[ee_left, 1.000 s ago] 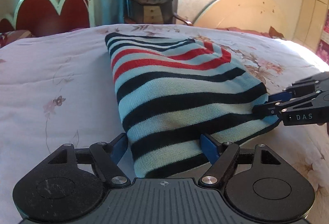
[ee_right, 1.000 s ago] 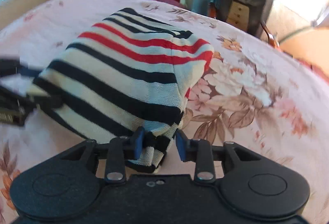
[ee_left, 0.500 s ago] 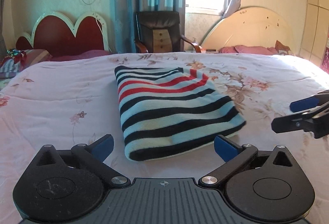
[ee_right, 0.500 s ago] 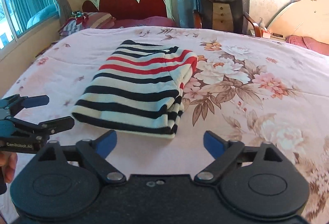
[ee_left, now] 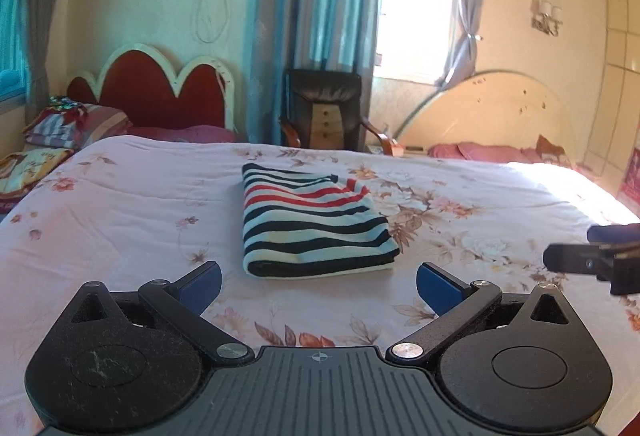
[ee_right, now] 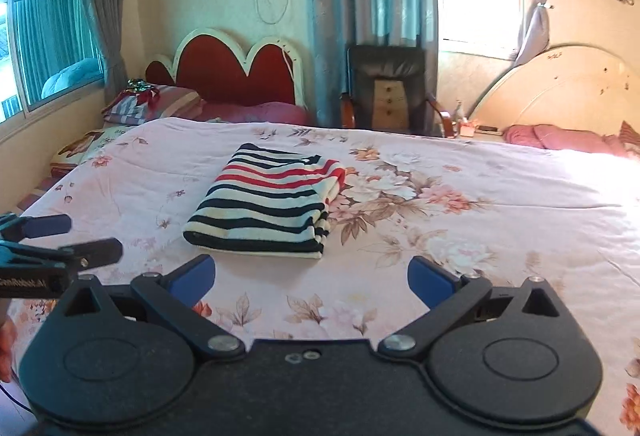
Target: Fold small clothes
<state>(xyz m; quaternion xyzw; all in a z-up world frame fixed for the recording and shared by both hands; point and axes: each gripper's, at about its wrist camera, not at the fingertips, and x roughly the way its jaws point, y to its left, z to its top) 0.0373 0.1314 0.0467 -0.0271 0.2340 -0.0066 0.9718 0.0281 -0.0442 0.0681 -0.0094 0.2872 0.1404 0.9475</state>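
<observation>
A small striped knit garment (ee_left: 314, 226) (ee_right: 268, 205), black, white and red, lies folded into a neat rectangle on the floral bedspread (ee_left: 120, 211) (ee_right: 460, 236). My left gripper (ee_left: 318, 282) is open, pulled back from the garment's near edge, with nothing between its blue pads. My right gripper (ee_right: 310, 278) is likewise open and empty, also short of the garment. Each gripper shows at the edge of the other's view: the right gripper (ee_left: 592, 254) at the far right, the left gripper (ee_right: 60, 240) at the far left.
A red heart-shaped headboard (ee_left: 160, 95) and pillows (ee_left: 68, 123) stand at the bed's far left. A dark armchair (ee_left: 326, 107) sits beyond the bed by the curtained window. A cream rounded headboard (ee_left: 492, 115) stands at the far right.
Both grippers let go of the garment, opened wide and drew back and up from it. The garment now lies flat and folded on the bed.
</observation>
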